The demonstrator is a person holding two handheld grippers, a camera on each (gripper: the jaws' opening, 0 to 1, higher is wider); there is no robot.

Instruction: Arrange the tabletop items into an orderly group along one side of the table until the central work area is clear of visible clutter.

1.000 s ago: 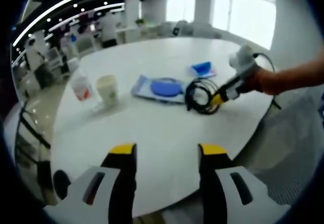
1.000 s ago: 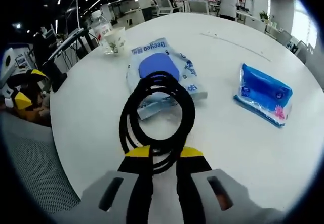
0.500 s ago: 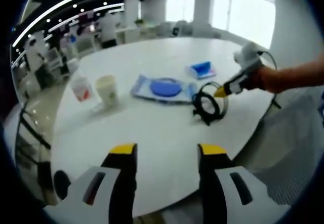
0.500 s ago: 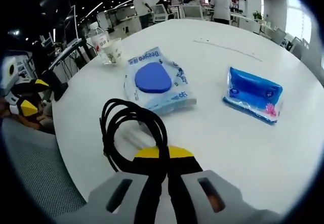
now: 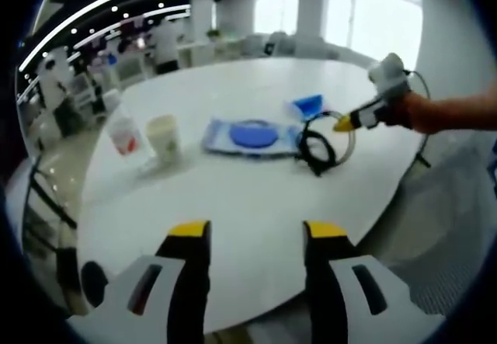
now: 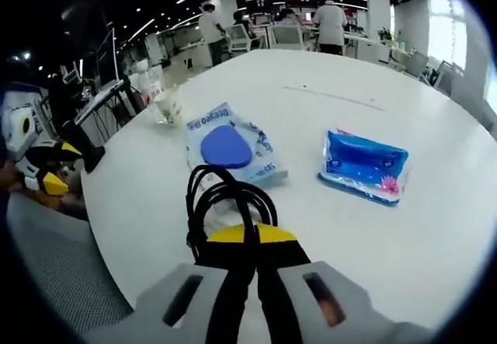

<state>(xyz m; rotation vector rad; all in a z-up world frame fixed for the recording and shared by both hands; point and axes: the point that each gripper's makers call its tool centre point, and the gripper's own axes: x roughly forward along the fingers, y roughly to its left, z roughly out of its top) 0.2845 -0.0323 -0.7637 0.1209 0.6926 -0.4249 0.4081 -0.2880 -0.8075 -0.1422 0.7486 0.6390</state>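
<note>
Left gripper view gives us the round white table [image 5: 256,204] as the largest thing, its near edge curving just beyond our left gripper [image 5: 256,231], whose yellow-tipped jaws stand wide apart with nothing between them. A broad bare stretch of tabletop lies between those jaws and the items, and more bare surface runs behind them to the far rim.

We count five items on or over the table. One flat white-and-blue packet [image 5: 250,137] lies near the middle. One black coiled cable [image 5: 320,146] hangs upright just beside that packet's right end, pinched by the right gripper [image 5: 345,124], whose jaws are pressed together on the coil's top; the coil's lower end looks to touch the table. One small blue tissue pack [image 5: 309,105] sits behind the cable. One paper cup [image 5: 164,137] and one water bottle [image 5: 124,134] stand side by side toward the left rim, well apart from the packet.

From the right gripper view, the cable [image 6: 225,204] rises from our clamped right gripper [image 6: 247,239], the packet [image 6: 231,148] just beyond it, the tissue pack [image 6: 363,165] to the right with open tabletop around it.
</note>
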